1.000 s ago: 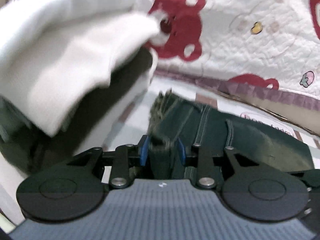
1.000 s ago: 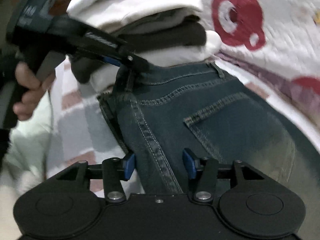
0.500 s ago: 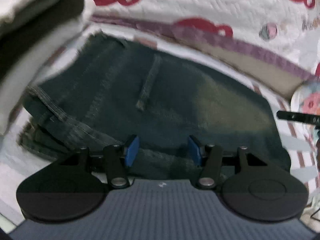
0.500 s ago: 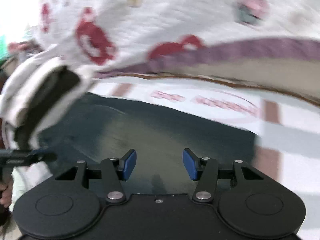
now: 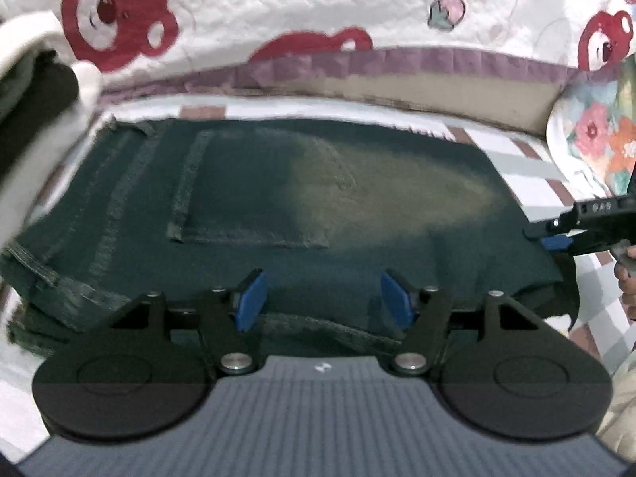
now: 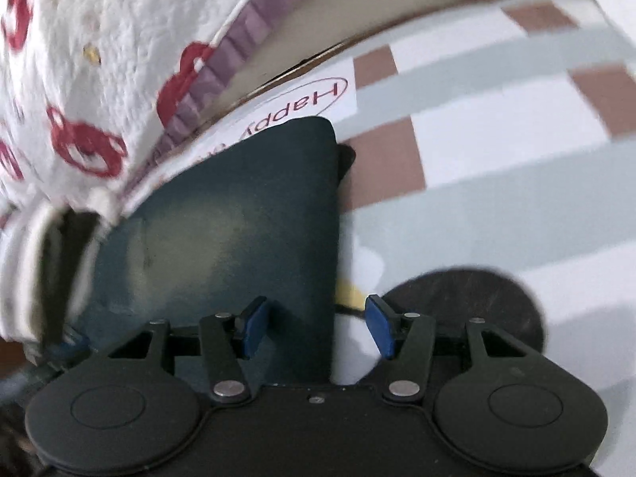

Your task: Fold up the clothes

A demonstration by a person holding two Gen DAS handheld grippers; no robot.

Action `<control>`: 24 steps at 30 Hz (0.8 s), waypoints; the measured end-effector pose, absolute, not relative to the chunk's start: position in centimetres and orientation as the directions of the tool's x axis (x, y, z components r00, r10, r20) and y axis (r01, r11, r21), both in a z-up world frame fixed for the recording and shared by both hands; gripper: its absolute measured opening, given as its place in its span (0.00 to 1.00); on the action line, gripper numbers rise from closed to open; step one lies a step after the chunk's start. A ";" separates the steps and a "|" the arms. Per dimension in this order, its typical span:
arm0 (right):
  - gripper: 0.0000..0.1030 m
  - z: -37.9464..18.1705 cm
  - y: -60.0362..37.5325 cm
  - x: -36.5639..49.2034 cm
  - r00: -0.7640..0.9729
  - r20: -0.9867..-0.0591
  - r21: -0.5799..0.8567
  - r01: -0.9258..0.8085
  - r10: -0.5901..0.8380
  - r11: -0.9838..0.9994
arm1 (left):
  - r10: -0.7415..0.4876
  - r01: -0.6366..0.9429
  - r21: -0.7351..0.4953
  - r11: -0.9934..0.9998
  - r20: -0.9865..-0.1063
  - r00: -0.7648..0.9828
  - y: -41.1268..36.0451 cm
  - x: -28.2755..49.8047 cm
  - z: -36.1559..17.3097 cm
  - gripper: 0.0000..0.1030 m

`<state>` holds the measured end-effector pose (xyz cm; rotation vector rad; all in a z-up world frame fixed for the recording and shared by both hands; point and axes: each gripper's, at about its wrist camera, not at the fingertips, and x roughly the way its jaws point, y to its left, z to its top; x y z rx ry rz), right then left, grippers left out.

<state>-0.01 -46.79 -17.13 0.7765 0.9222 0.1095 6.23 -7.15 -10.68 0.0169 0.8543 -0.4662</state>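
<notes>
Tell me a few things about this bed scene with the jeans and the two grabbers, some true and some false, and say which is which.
1. The folded jeans lie flat on the checked sheet. True.
2. The left gripper is clamped on the jeans. False: its jaws are open, holding nothing.
3. A back pocket shows on top of the jeans. True.
4. The right gripper is shut. False: its jaws stand apart over the jeans' edge.
5. The stack of folded clothes sits on top of the jeans. False: it stands beside them, at their left end.
6. The quilt behind shows red bears. True.
</notes>
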 end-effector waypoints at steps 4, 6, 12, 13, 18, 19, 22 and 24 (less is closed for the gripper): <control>0.59 -17.9 -46.0 -0.5 0.588 -0.628 0.721 0.191 0.510 0.666 | -0.386 0.404 -0.172 0.898 -0.747 0.540 -8.0 6.2 -11.5 0.62; 0.60 -18.2 -45.8 -0.9 0.575 -0.604 0.749 0.171 0.552 0.641 | -0.386 0.402 -0.174 0.899 -0.749 0.539 -7.9 6.1 -11.6 0.62; 0.61 -18.7 -45.7 -2.0 0.565 -0.563 0.791 0.159 0.602 0.590 | -0.419 0.399 -0.215 0.891 -0.726 0.545 -7.4 6.5 -11.4 0.64; 0.62 -18.7 -45.6 -1.8 0.571 -0.559 0.793 0.157 0.601 0.589 | -0.424 0.402 -0.218 0.889 -0.722 0.547 -7.3 6.6 -11.4 0.65; 0.71 -19.5 -45.2 -0.2 0.662 -0.494 0.839 0.193 0.563 0.509 | -0.431 0.406 -0.220 0.887 -0.709 0.558 -7.6 6.8 -11.3 0.69; 0.70 -19.3 -44.9 0.2 0.670 -0.498 0.834 0.197 0.550 0.515 | -0.431 0.408 -0.218 0.887 -0.708 0.559 -7.6 6.8 -11.3 0.69; 0.23 -17.7 -44.0 0.8 0.699 -0.487 0.816 0.149 0.525 0.559 | -0.436 0.408 -0.224 0.885 -0.703 0.561 -7.5 6.7 -11.1 0.69; 0.21 -15.5 -43.9 0.5 0.741 -0.401 0.833 0.050 0.538 0.551 | -0.445 0.406 -0.236 0.883 -0.695 0.564 -7.3 6.7 -11.0 0.69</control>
